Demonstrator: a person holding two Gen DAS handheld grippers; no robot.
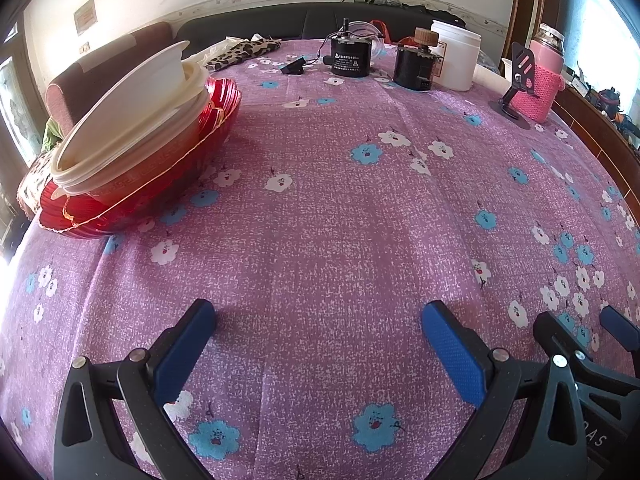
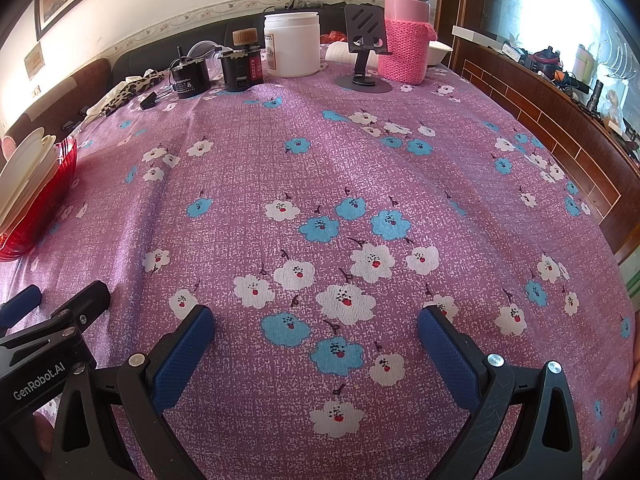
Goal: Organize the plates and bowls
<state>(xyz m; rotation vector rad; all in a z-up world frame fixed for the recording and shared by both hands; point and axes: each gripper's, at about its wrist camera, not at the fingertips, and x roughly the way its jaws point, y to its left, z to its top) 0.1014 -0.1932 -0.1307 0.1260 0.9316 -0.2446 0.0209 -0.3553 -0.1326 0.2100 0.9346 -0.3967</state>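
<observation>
both grippers, left gripper [image 1: 318,320] and right gripper [image 2: 316,322], gape above tablecloth [image 1: 320,200].

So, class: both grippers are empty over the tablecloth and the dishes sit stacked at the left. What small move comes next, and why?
Probably swing the left gripper toward the white bowls nested in the red bowl. Its jaws are open and empty, and that stack lies on its side; the right gripper is farther off.

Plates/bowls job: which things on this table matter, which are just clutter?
Job:
red bowl
white dishes stacked tilted inside it
small white bowl, far edge

Clutter:
white jar
two black motor units
phone stand
pink flask
leopard cloth
</observation>
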